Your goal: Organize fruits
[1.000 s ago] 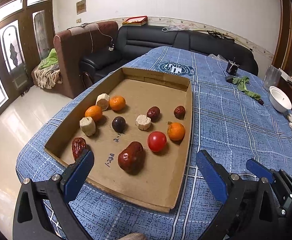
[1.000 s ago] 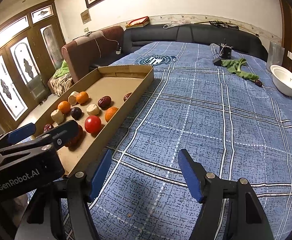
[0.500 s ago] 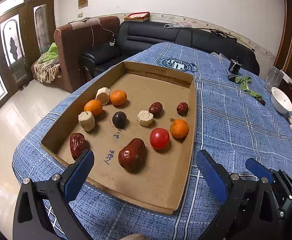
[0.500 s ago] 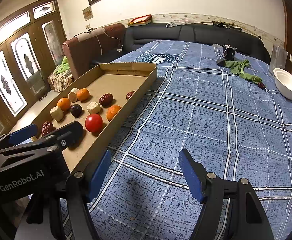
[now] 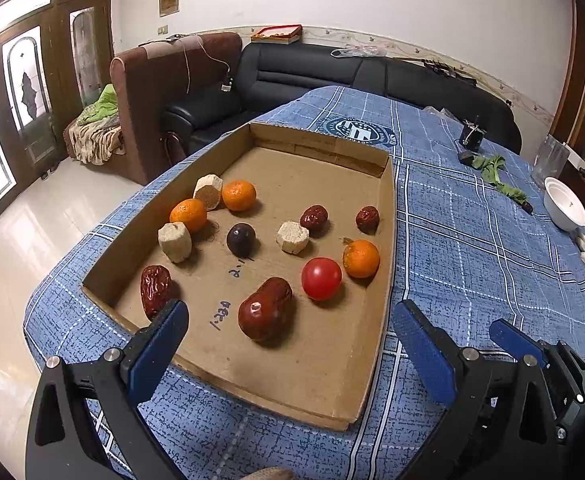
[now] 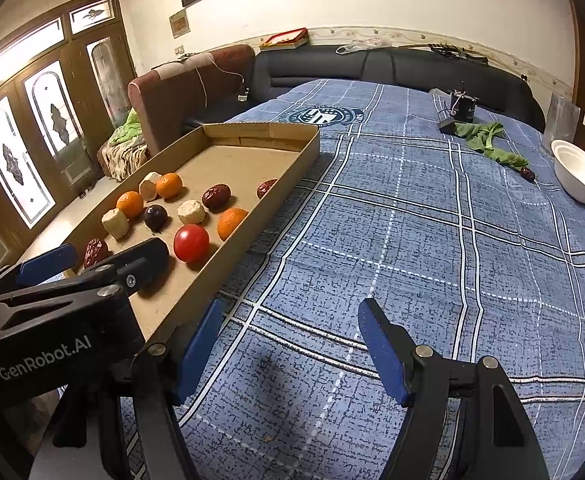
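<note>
A shallow cardboard tray point(image 5: 384, 248) point(image 6: 292, 160) lies on the blue plaid tablecloth and holds mixed fruit. Inside are three oranges, one at the right side point(image 5: 361, 258), a red tomato point(image 5: 321, 278) point(image 6: 191, 243), a big red date point(image 5: 266, 309), a second date point(image 5: 155, 289) at the near left corner, two small dates, a dark plum point(image 5: 241, 239) and pale beige chunks point(image 5: 292, 237). My left gripper point(image 5: 288, 336) hovers open over the tray's near edge, nothing between its fingers. Open too, my right gripper point(image 6: 288, 336) hangs above bare cloth to the tray's right.
A white bowl point(image 6: 580, 176) sits at the table's far right, with a green cloth point(image 6: 488, 142), a lone date point(image 6: 527, 174) and a small black device point(image 6: 462, 110) behind it. Sofas stand beyond the table's far end; the floor drops off at left.
Only the view has tilted slightly, so the tray sits a little lower in both views. No fruit has moved and both grippers keep the same opening.
</note>
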`<state>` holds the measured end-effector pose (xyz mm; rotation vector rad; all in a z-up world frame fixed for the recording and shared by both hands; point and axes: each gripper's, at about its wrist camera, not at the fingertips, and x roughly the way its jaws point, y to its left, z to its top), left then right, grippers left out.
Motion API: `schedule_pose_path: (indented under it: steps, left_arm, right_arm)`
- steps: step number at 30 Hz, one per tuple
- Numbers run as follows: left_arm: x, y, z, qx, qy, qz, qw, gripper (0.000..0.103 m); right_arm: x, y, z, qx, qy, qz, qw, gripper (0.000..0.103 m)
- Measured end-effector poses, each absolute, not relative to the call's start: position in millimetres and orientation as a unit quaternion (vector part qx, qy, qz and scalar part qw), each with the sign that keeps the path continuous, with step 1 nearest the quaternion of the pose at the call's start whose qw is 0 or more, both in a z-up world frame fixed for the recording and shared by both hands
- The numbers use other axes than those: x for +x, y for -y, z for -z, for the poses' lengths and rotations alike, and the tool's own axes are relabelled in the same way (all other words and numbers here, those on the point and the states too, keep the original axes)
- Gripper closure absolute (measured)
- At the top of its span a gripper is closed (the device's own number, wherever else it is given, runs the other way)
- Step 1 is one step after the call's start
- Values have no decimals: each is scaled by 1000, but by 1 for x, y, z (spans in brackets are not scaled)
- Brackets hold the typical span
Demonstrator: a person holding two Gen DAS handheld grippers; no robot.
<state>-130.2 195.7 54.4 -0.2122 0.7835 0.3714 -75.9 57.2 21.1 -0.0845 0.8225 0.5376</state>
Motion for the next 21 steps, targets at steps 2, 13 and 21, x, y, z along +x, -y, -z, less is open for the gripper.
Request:
schedule_pose_path:
  steps: [2,13,21]
  left_arm:
    - [-130,-196,-54,-103,-379,-180,902,1]
    - [-131,-197,-54,-105,-380,-183,901,1]
    - [-131,-197,-53,-105,-380,-183,900,1]
  right_arm:
    - [-76,-58,-21,-42,-395,-258,881,27]
    - [-77,-61,-20,-47,-394,-260,880,26]
    - [-77,-62,-20,-47,-394,-260,880,26]
